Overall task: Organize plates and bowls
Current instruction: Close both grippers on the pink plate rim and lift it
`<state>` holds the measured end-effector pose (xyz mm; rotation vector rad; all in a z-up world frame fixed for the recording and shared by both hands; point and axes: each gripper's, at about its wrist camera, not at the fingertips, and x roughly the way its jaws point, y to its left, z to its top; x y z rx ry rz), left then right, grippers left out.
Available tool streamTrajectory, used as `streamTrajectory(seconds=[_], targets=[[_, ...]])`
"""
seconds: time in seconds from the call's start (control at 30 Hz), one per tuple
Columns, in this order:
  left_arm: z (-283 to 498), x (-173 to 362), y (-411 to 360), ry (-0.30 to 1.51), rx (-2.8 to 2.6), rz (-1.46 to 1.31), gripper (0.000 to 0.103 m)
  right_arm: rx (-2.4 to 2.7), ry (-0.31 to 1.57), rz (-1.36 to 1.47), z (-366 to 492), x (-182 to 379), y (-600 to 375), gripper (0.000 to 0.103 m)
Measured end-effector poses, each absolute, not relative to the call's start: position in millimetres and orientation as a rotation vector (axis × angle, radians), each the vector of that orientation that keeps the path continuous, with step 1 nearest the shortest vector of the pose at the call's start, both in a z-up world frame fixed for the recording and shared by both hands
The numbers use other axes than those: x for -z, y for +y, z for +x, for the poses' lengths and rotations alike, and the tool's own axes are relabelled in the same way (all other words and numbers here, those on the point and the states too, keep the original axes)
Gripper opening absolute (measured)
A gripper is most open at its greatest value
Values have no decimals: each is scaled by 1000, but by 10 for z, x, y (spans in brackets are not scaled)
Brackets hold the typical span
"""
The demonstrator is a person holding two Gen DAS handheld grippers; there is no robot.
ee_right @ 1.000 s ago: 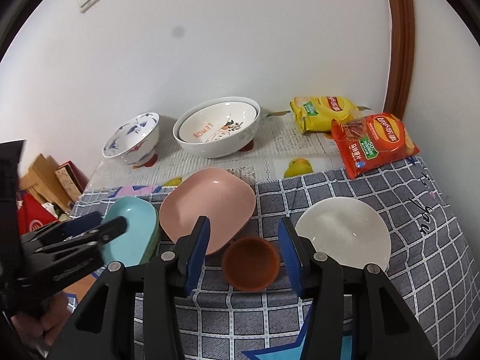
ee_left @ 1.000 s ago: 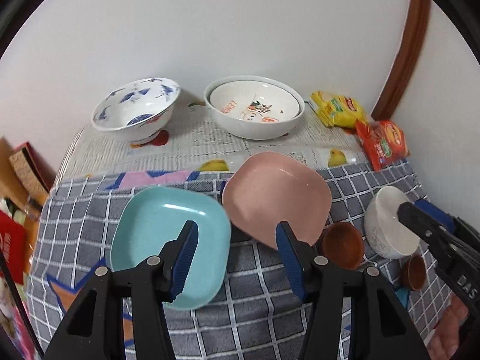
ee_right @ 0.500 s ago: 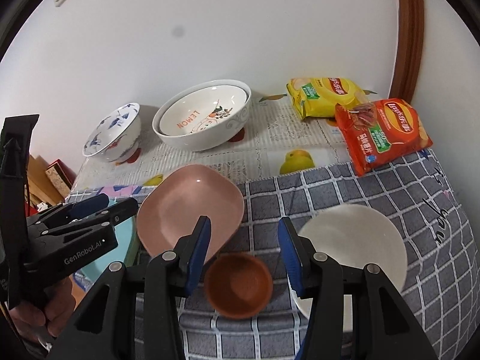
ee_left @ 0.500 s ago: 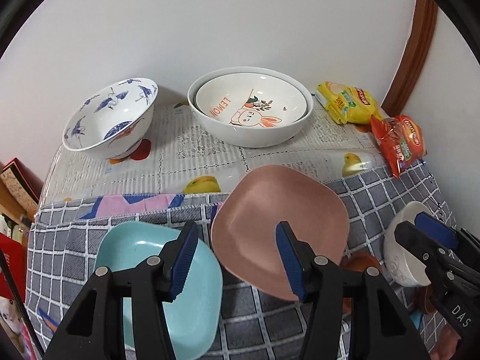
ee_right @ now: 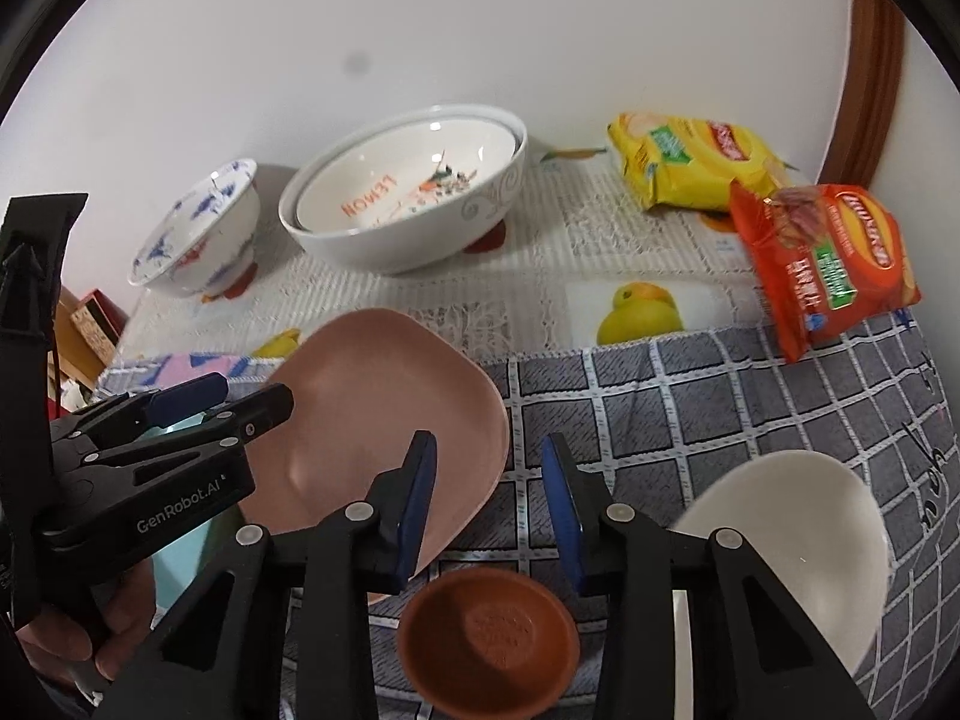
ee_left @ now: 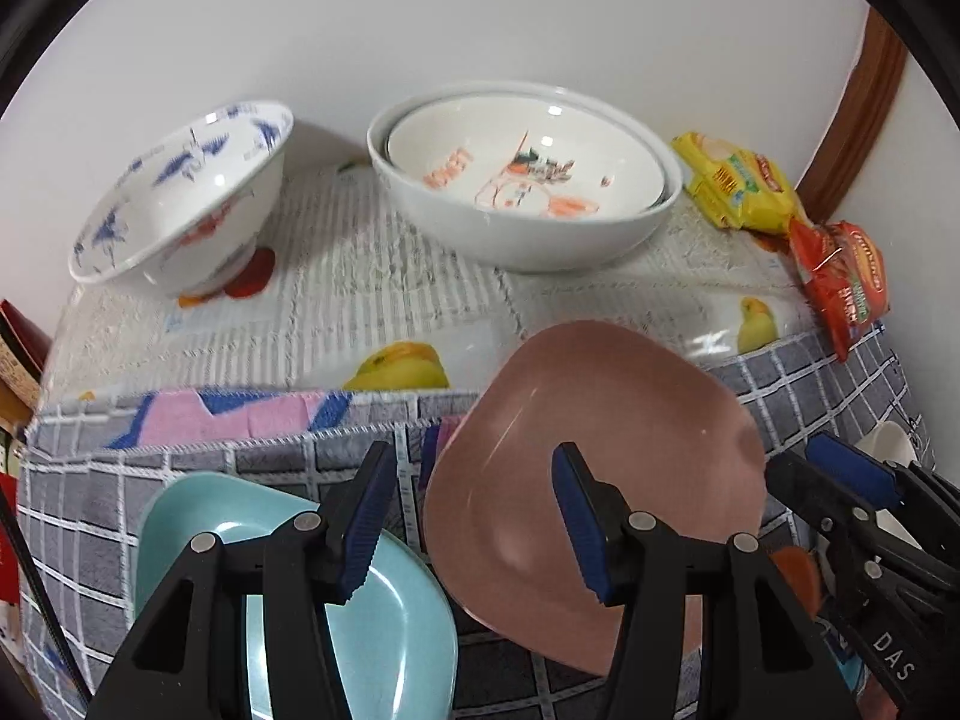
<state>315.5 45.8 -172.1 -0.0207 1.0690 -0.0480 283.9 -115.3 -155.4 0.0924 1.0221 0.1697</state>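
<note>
In the left wrist view, my left gripper [ee_left: 471, 516] is open and hangs over the near left edge of the pink plate [ee_left: 600, 450]. The teal plate [ee_left: 396, 630] lies under its left finger. Neither pad touches a plate. My right gripper [ee_right: 489, 498] is closing its jaws with nothing pressed between them. It hovers just beyond the small brown bowl [ee_right: 489, 642], between the pink plate [ee_right: 384, 408] and the plain white bowl [ee_right: 792, 546]. At the back stand a blue-patterned bowl [ee_left: 180, 210] and two nested white bowls [ee_left: 528, 180].
Yellow [ee_right: 690, 168] and red [ee_right: 828, 264] snack bags lie at the back right by a brown door frame [ee_right: 870, 60]. A grey checked cloth [ee_right: 690, 396] covers the near half of the table. Boxes [ee_right: 90, 324] stand beyond the left edge. A hand [ee_right: 90, 648] holds the left gripper [ee_right: 252, 402].
Both grippers have come forward and down toward the table, so the plates and bowls loom larger. The right gripper's jaws have narrowed. Nothing on the table has moved.
</note>
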Motion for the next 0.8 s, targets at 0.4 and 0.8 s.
streamTrajectory(seconds=[0.4, 0.8], targets=[[3304, 1885, 521, 1109, 72, -69, 38, -123, 1064, 13, 3098, 1855, -987, 23], [3353, 1897, 559, 1082, 82, -113, 16, -81, 1046, 23, 3143, 1953, -1039, 7]])
